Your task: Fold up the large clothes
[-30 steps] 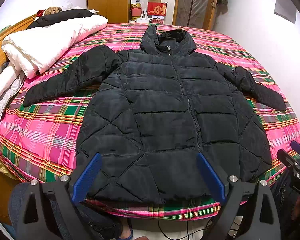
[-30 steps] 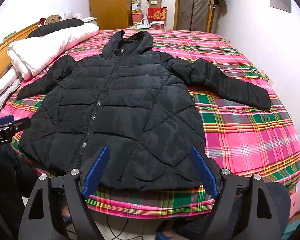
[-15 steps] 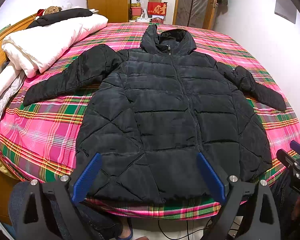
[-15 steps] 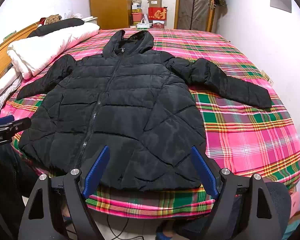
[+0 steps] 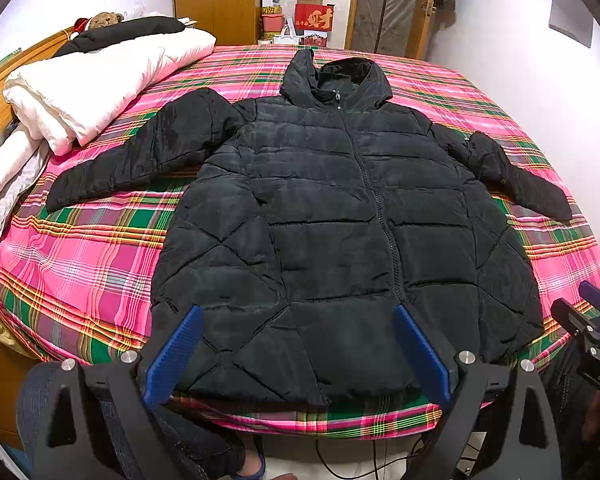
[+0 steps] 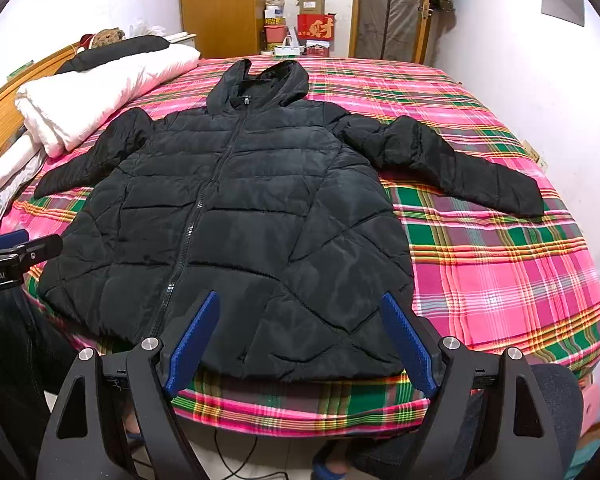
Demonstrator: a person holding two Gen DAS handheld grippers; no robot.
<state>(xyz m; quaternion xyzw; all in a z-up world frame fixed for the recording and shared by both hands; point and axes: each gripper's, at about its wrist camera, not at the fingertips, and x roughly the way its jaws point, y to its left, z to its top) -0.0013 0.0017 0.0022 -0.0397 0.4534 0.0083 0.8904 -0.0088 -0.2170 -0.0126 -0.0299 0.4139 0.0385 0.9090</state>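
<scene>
No fold is made yet: the jacket [image 5: 340, 232] lies flat and zipped on the bed [image 5: 80, 248], hem at its near edge, sleeves spread, while the left gripper [image 5: 296, 354] and right gripper [image 6: 300, 344] hover released above the hem.

White duvet [image 5: 100, 80], wooden wardrobe [image 5: 216, 0]

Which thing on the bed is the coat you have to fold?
Look at the big bed with the pink plaid sheet. In its middle lies the black puffy coat, sleeves spread, hood towards the far end. The white quilt beside it is rolled up.
</scene>
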